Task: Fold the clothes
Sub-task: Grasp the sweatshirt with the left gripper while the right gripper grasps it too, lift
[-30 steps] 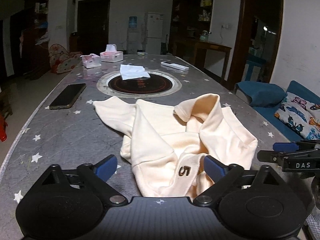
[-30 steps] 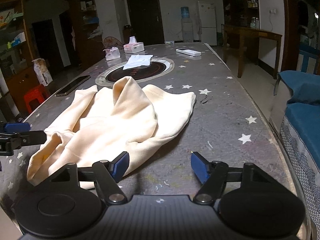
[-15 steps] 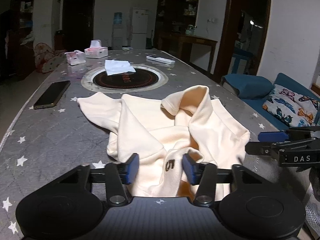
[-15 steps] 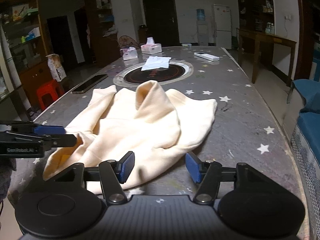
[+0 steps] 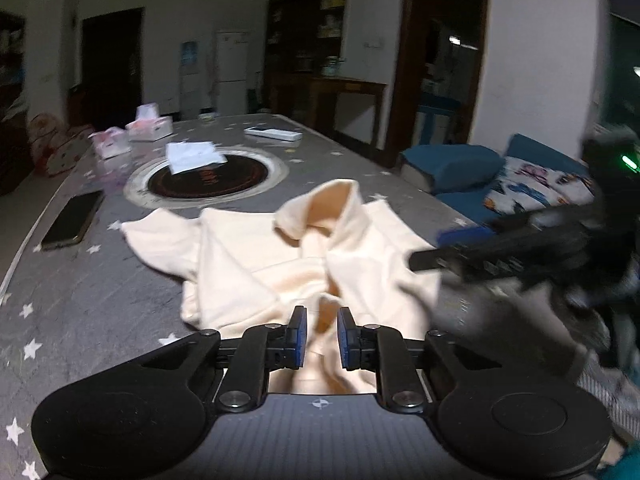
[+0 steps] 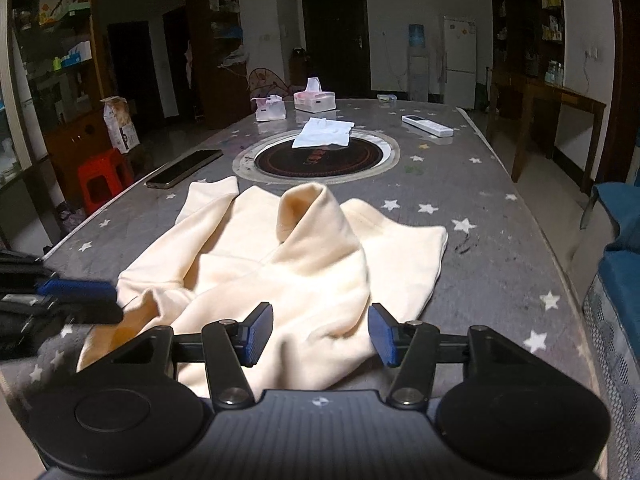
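A cream garment [image 5: 248, 256] [image 6: 312, 264] lies crumpled on the grey star-patterned table [image 5: 100, 300], one fold standing up in its middle. At the cloth's near edge my left gripper [image 5: 322, 336] has its jaws closing on a bunched fold, and the blue pads touch the fabric on both sides. It also shows at the left edge of the right wrist view, as the left gripper [image 6: 80, 300]. My right gripper [image 6: 320, 332] hovers over the garment's near right edge. Its jaws are closing slowly but stand wide, cloth lying between them unpinched. In the left wrist view the right gripper [image 5: 460, 248] is blurred.
Beyond the garment are a round dark hotplate [image 6: 320, 156] with a white tissue [image 6: 324, 132] on it, a phone [image 6: 184, 168] at the left edge, a remote [image 6: 427, 125] and tissue boxes [image 6: 314, 98]. A blue sofa [image 6: 620, 260] stands beside the table on the right.
My left jaws went from wide open to nearly closed on a fold, which now hides the printed "5". My right gripper narrowed a little and moved over the garment's edge.
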